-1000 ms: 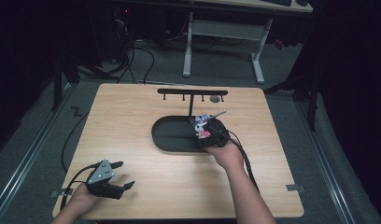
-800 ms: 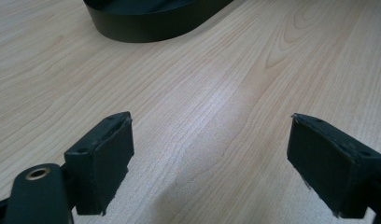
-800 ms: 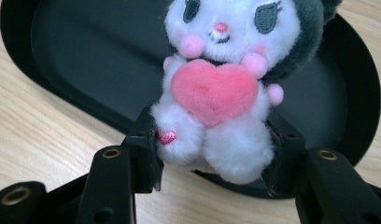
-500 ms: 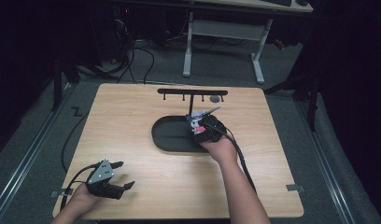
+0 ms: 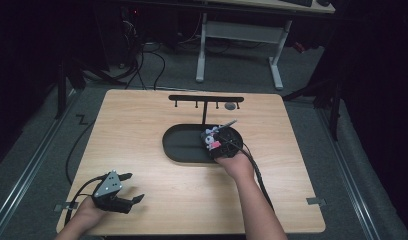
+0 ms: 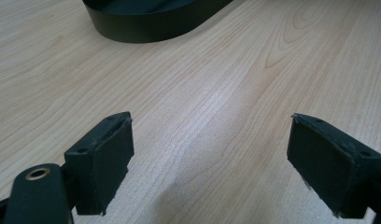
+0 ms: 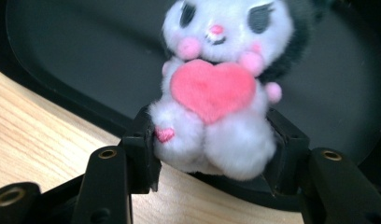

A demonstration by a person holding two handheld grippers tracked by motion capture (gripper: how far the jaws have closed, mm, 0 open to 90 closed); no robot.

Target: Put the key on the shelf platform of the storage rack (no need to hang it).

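**A:** Pale wood table (image 5: 142, 130) under you, dark room all round it. Your right gripper (image 7: 212, 149) has the plush toy (image 7: 221, 93) between its jaws, pads pressing on the lower body from both sides. Those jaws have just been easing apart a little, yet the white fur is squeezed between them, so I read it as a grip for now.

**B:** And where does the toy sit against the tool?

**A:** Straight ahead of the jaws and upright between them, its pink heart facing back at you. Beyond and beneath it lies the black oval tray (image 7: 76, 60); the near rim passes right under your pads. From above, your right gripper (image 5: 218, 144) hangs over the tray's (image 5: 182, 150) right end.

**B:** So which step is this?

**A:** Setting the toy down in the tray, I'd judge. Next you would open wider and draw back toward yourself without dragging the fur along.

**B:** The other hand?

**A:** Your left gripper (image 6: 212, 172) rests low over bare wood, jaws spread wide, nothing between them, the tray well ahead of it.
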